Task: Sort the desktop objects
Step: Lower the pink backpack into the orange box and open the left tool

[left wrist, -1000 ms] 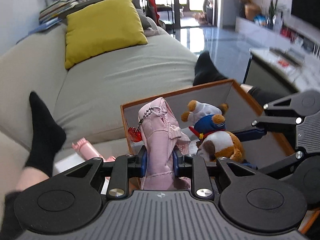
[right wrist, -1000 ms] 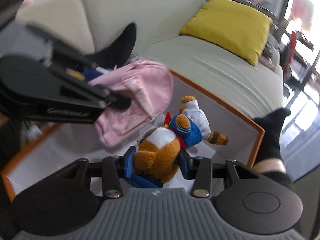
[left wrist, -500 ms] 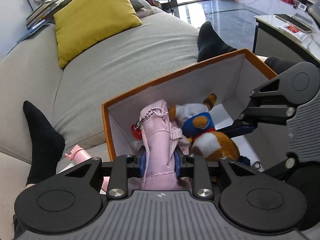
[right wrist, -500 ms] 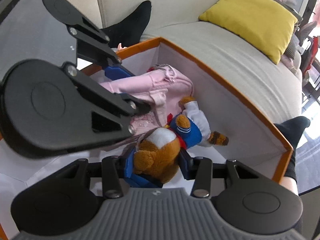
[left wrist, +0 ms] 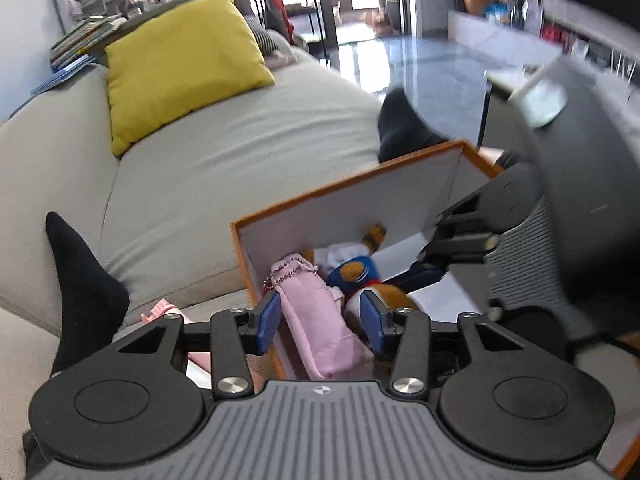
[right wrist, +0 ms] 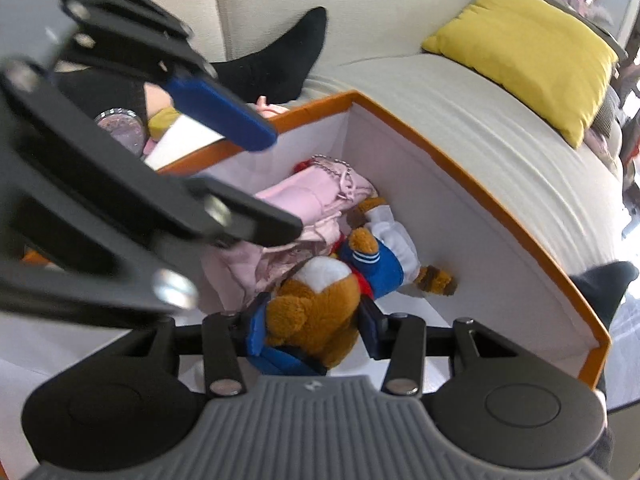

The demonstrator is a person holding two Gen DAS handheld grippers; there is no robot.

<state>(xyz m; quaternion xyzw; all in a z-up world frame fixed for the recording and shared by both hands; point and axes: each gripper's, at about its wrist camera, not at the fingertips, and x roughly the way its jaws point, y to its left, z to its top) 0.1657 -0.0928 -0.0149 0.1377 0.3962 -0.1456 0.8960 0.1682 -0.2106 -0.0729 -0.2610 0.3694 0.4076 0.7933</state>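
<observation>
Right wrist: one box (right wrist: 472,184), two toys.

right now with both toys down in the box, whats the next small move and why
Probably open the right gripper: its pads press the stuffed animal, which already lies in the orange box. The left gripper is already opening, pads clear of the pink pouch.

Left wrist view: looks steeply down past its own jaws, close over the orange box's (left wrist: 352,196) near corner, sofa (left wrist: 224,168) beyond the jaws. Right wrist view: same downward tilt, closer in, jaws inside the box (right wrist: 472,184). Shared: box interior, pink pouch (left wrist: 320,320) (right wrist: 304,200), plush toy (left wrist: 356,276) (right wrist: 320,300), yellow cushion (left wrist: 180,64) (right wrist: 532,52).
</observation>
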